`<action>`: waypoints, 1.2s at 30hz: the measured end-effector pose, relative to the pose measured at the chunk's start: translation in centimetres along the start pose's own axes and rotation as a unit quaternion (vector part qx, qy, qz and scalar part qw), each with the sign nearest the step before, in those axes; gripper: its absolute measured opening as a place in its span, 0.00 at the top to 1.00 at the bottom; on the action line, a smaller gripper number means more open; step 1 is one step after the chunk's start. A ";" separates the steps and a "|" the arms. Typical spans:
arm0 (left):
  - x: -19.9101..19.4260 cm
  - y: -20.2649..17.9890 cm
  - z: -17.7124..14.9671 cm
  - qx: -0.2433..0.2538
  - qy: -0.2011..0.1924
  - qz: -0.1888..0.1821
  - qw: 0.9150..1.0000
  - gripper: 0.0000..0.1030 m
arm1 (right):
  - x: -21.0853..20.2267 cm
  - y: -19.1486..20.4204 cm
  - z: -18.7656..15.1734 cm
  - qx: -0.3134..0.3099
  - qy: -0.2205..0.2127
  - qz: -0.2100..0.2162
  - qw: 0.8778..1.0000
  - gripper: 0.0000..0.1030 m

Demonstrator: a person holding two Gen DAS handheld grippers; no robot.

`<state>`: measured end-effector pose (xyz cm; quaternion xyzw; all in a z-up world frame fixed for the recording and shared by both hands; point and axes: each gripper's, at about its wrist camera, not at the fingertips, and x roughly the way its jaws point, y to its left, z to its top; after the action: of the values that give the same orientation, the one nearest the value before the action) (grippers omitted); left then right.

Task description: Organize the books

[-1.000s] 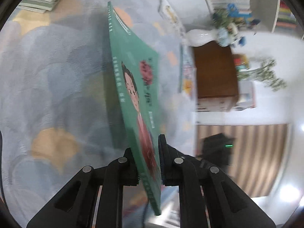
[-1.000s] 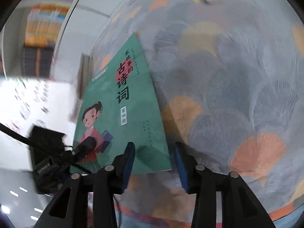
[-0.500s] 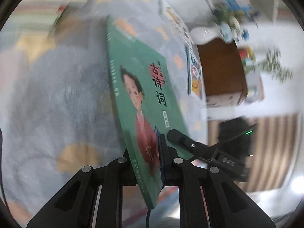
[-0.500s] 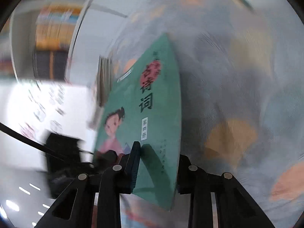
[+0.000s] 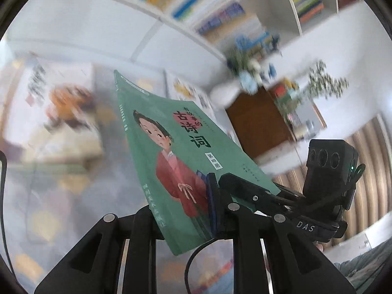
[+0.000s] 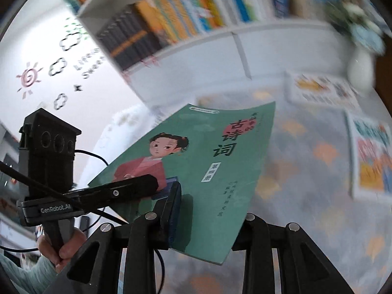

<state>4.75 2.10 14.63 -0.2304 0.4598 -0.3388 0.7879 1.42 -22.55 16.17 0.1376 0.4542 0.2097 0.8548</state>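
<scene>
Looking back a second: had the green book (image 5: 171, 152) standing on edge over the patterned cloth (image 6: 294, 171), pinched by the left fingers (image 5: 220, 208) alone, with the right fingers (image 6: 175, 203) spread wide and only nearing its lower corner. Since then, clamped the right pair onto the bottom edge as well, just beside the left pair, and so held the book at two neighbouring spots along one edge (cover with the girl in the red robe turned toward both cameras). Lifted it well clear of the cloth and tipped the view upward, bringing the bookshelf (image 6: 196, 12) with its rows of upright spines into sight behind the book's top edge. Left the other books (image 6: 372, 161) lying flat on the cloth, untouched, near the white vase (image 6: 360, 71). Judged the pick-up finished and the carry toward the shelf under way, with the placing not yet done. Expected the thin, floppy cover to sag or twist between two grips set so close together, and so wanted both hands moving as one. Could not tell from the blurred shelf which gap was meant for it.
</scene>
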 end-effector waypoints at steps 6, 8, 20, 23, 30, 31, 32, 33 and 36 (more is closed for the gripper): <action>-1.6 7.3 4.6 -0.039 -0.036 0.075 0.996 0.85 | 8.6 4.0 5.2 -0.032 0.020 0.041 0.998 0.71; -1.2 9.6 5.2 -0.047 -0.024 0.103 0.993 0.82 | 11.9 4.2 6.1 -0.014 0.049 0.059 0.997 0.70; -3.8 20.3 3.7 -0.187 -0.066 0.115 0.973 0.80 | 22.2 2.3 6.3 0.082 0.141 0.090 0.983 0.70; -4.5 20.0 3.4 -0.177 -0.067 0.143 0.972 0.79 | 22.9 3.2 7.2 0.051 0.150 0.058 0.986 0.70; -6.8 21.5 3.2 -0.201 -0.105 0.175 0.958 0.77 | 20.3 1.0 8.6 0.028 0.149 0.000 0.988 0.70; -6.6 21.9 3.6 -0.209 -0.108 0.179 0.955 0.77 | 19.6 -0.4 8.8 0.052 0.136 -0.015 0.989 0.69; -6.5 22.4 4.0 -0.215 -0.111 0.181 0.953 0.77 | 19.6 -1.2 9.0 0.062 0.132 -0.032 0.989 0.69; -6.1 22.6 4.4 -0.218 -0.111 0.182 0.952 0.77 | 19.9 -1.8 9.1 0.065 0.135 -0.061 0.987 0.69; -4.7 22.9 5.0 -0.219 -0.094 0.183 0.954 0.77 | 21.5 -2.6 8.7 0.048 0.157 -0.124 0.978 0.69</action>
<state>14.89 21.08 4.28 -0.3401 0.4810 -0.0567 0.8061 20.02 -14.77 4.36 0.0858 0.6062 0.0989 0.7845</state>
